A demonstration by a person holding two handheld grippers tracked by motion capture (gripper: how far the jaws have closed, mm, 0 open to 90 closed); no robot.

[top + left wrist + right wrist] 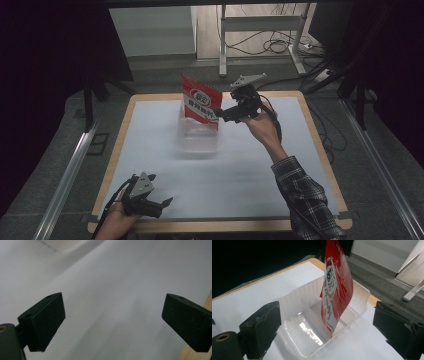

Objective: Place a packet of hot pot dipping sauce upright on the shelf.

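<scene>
High view: the red snack pouch stands upright in a clear plastic tray at the upper middle of the frame, on the white-topped bench. The right tool sits just right of the pouch, its tips close to the pouch's edge. The left tool rests at the lower left, spread wide.

Left gripper view: the left tool gapes wide over bare bench.

Right gripper view: the right tool is wide and holds nothing; the pouch stands mid-frame in the divided tray, in the compartment to the right of the divider.
</scene>
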